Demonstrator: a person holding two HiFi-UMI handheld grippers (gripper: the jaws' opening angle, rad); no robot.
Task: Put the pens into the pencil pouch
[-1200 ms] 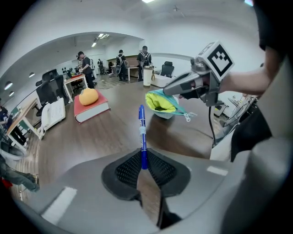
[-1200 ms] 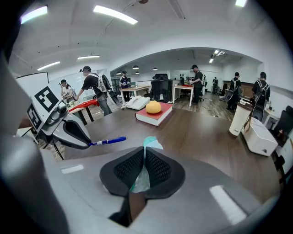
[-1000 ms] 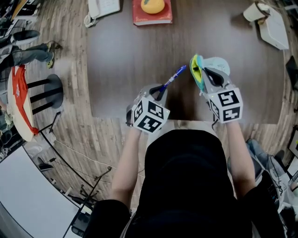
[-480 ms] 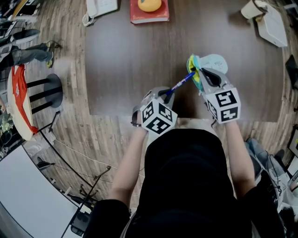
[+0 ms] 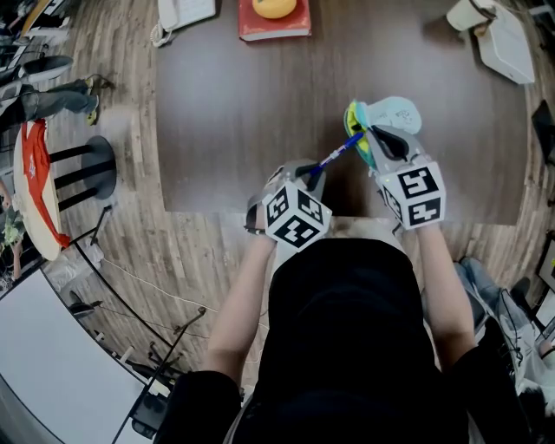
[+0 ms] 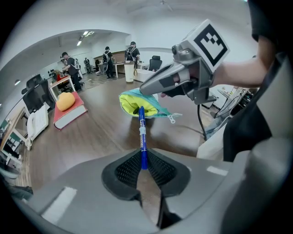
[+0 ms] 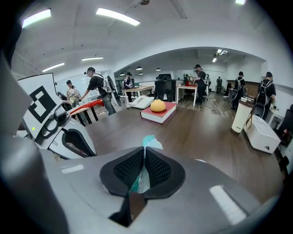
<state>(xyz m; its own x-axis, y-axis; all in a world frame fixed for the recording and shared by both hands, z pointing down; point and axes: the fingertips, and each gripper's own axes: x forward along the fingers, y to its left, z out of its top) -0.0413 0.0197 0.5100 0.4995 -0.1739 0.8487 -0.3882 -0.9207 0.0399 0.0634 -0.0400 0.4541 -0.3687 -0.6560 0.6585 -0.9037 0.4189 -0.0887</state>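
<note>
1. A dark brown wooden table (image 5: pixel 234 113) is shown from above, with the person placed at its near edge and a gripper carried in each hand
2. The left gripper (image 5: pixel 309 176) is closed on a slim blue pen with a white label band (image 5: pixel 338 154). The pen's rear end is pinched between the ribbed black pads (image 6: pixel 126 167), and the barrel is directed away from the jaws towards the pouch
3. The right gripper (image 5: pixel 375 139) is clamped almost fully together on the edge of a teal fabric pencil pouch with a yellow lining (image 5: pixel 395 113). In the right gripper view a fold of teal fabric is pressed between the pads and projects beyond their tips
4. The pencil pouch is held near the table's near edge with its mouth open and turned towards the left gripper. The yellow lining is exposed, and a metal zip pull (image 6: pixel 173 118) is seen at the lower corner of the opening
5. The blue pen's far end is placed at the open mouth, against the yellow lining. Most of the barrel is left outside, spanning the gap between the two grippers
6. At the table's far edge a red hardback book (image 5: pixel 273 29) is topped by a round yellow-orange object (image 5: pixel 273 7). A white desk telephone (image 5: pixel 184 13) is set to its left and a white box-shaped device (image 5: pixel 503 52) lies at the far right corner
</note>
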